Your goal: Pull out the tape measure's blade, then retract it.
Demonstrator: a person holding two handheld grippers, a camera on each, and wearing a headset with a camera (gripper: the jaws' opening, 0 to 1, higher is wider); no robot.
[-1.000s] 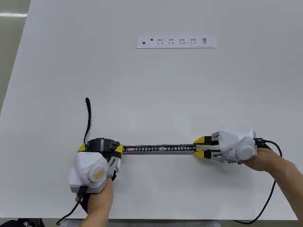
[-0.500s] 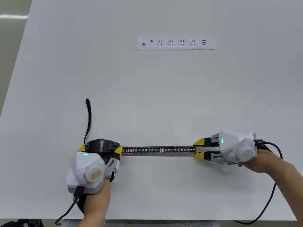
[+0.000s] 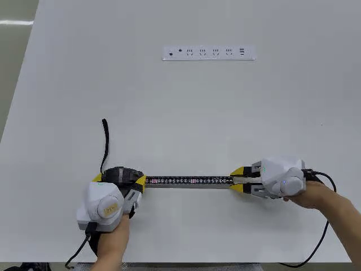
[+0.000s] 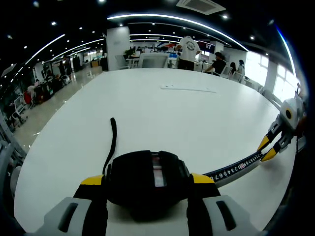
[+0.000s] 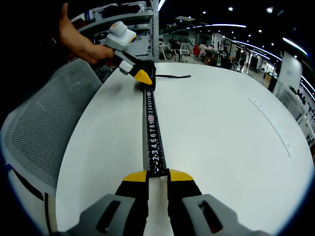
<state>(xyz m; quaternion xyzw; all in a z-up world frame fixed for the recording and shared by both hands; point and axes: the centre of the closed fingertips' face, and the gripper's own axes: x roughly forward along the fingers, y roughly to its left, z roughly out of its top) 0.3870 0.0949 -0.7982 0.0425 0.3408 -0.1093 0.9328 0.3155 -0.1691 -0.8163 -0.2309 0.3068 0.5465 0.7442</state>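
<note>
I have the left tool [image 3: 119, 179] clamped on the tape measure [image 3: 121, 172] at the lower left of the head view. Its two yellow-tipped jaws press the black case from either side, and the case sits on the white table [image 3: 197, 113]. In the left gripper view the case [image 4: 147, 172] lies low in the middle between my jaws, with its black wrist strap [image 4: 112, 140] trailing away across the table towards the upper left.

The blade [image 3: 189, 181] is out and runs straight across the lower part of the head view from the case to the right tool [image 3: 237, 179]. It lies flat on the table or just above it (I cannot tell which). The right tool is closed on the blade's free end. In the right gripper view its jaws [image 5: 157, 176] stand nearly together at the bottom centre with the tip pinched between them. From there the numbered blade [image 5: 151, 128] stretches up the frame to the left tool [image 5: 140, 78] at the upper left, held by a hand [image 5: 78, 44].

A white power strip [image 3: 208, 52] lies near the top centre of the head view, well apart from both tools. A grey mesh chair back [image 5: 44, 128] shows at the left of the right gripper view.
</note>
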